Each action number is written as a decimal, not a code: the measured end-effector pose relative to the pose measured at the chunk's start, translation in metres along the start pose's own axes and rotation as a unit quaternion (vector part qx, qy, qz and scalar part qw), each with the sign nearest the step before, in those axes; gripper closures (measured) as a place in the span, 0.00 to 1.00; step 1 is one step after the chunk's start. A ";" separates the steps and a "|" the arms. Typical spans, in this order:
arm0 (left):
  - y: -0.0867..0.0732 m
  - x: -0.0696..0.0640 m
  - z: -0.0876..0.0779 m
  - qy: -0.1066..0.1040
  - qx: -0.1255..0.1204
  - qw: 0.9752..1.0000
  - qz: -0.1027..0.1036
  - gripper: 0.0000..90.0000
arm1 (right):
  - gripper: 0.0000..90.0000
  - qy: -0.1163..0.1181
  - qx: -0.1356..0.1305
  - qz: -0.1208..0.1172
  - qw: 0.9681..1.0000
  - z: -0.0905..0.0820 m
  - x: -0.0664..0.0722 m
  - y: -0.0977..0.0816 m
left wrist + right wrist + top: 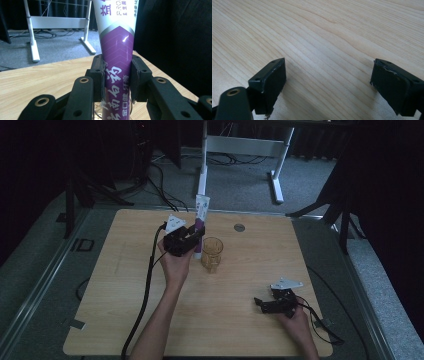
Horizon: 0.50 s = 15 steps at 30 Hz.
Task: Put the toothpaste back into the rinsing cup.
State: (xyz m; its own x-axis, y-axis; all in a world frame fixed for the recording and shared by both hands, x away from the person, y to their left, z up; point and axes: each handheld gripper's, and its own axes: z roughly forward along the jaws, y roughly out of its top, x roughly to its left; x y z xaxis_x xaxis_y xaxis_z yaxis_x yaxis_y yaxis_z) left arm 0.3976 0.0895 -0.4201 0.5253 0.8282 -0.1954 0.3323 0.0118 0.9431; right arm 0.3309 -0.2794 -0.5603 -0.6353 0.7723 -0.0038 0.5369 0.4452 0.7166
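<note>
Placing seems the step in hand: the left gripper (192,239) has its jaws clamped on the upright white-and-purple toothpaste tube (200,222), just beside the clear amber glass cup (212,252) on the wooden surface (125,285). Next, I judge, it must go over the cup's mouth. The label bears Chinese characters I cannot read. The right gripper (261,304) rests with jaws wide and empty
</note>
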 end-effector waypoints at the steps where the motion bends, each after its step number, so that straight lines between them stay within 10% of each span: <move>1: 0.000 0.001 0.001 0.001 0.000 1.000 0.000 0.76 | 0.14 0.000 0.000 0.000 1.000 0.000 0.000 0.000; 15: 0.000 -0.004 0.019 -0.005 -0.010 1.000 0.007 0.76 | 0.14 0.000 0.000 0.000 1.000 0.000 0.000 0.000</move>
State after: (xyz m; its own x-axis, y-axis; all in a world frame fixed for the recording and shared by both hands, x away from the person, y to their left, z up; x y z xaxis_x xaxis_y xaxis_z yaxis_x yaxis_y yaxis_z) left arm 0.4102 0.0755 -0.4242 0.5380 0.8225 -0.1845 0.3093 0.0110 0.9509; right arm 0.3309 -0.2794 -0.5603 -0.6352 0.7724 -0.0027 0.5375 0.4445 0.7166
